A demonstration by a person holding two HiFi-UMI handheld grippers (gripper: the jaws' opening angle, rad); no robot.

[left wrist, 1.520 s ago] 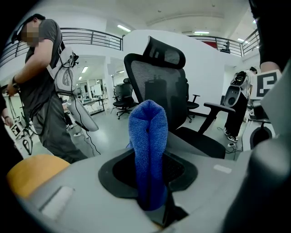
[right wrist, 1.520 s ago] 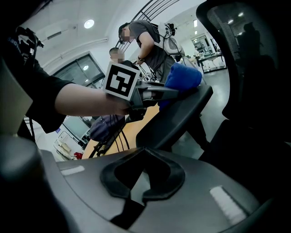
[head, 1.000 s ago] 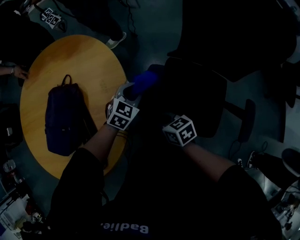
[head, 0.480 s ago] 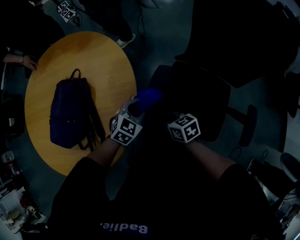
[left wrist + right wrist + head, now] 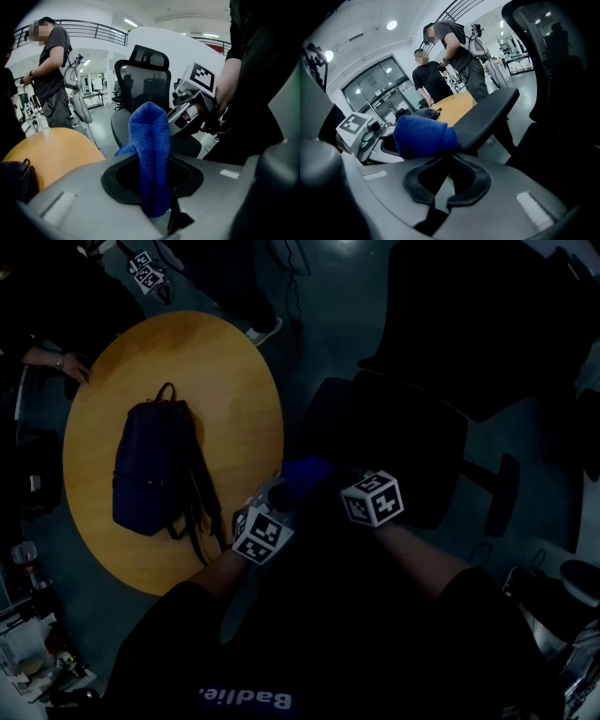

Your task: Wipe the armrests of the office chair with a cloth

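Note:
A blue cloth (image 5: 305, 472) sticks out of my left gripper (image 5: 289, 487), which is shut on it, at the near end of the black office chair's left armrest (image 5: 323, 413). In the left gripper view the cloth (image 5: 151, 154) stands folded upright between the jaws of my left gripper (image 5: 155, 190). My right gripper (image 5: 354, 482) hovers just right of it over the chair seat (image 5: 403, 451). In the right gripper view the jaws of my right gripper (image 5: 449, 161) are shut with nothing in them, just below the cloth (image 5: 424, 136) and the armrest (image 5: 487, 117).
A round yellow table (image 5: 225, 371) with a dark backpack (image 5: 155, 470) stands left of the chair. People stand past the table (image 5: 459, 51), one with a hand (image 5: 56, 360) at its edge. The chair's right armrest (image 5: 506, 493) and more dark chairs (image 5: 469, 324) lie right and behind.
My left gripper has drawn the blue cloth back along the left armrest toward me. The right gripper stayed beside it, and the head view shifted a little.

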